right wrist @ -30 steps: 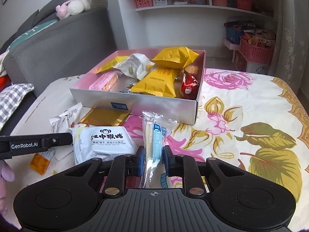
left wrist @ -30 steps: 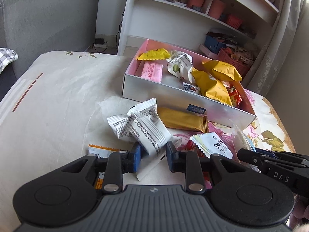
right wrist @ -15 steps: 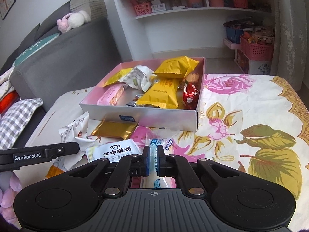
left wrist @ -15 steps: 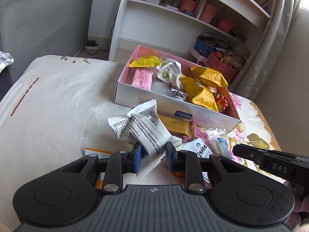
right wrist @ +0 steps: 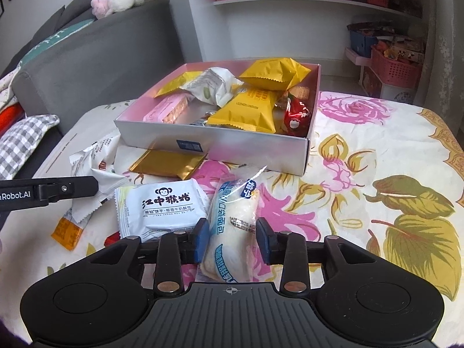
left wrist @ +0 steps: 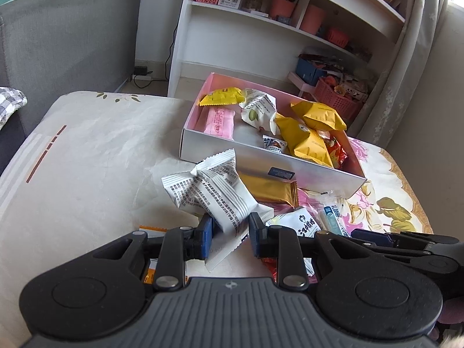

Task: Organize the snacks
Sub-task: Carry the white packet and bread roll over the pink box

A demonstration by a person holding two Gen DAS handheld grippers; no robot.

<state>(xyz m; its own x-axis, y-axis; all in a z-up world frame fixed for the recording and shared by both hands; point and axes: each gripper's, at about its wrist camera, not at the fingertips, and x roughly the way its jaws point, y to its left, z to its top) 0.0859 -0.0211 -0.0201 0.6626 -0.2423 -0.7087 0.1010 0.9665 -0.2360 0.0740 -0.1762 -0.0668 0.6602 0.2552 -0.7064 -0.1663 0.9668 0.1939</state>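
Snacks lie loose on the flowered bench (right wrist: 377, 133) in front of the box (right wrist: 220, 148), which already holds yellow, pink, white and red packets. Your left claw (left wrist: 229, 236) is clamped on a white printed packet (left wrist: 223, 200), its blue pads pressing the packet's near end, with a second white packet behind it. Your right claw (right wrist: 232, 239) is opening its jaws around a clear bread bag (right wrist: 235, 217); the bag lies between the pads, and the right pad stands clear of it. Just left of that bag sits a white biscuit packet (right wrist: 162, 206) with a monkey face, and a gold wrapper (right wrist: 168, 163) lies against the box's front wall. An orange sachet (right wrist: 65, 232) rests near the bench's left edge.
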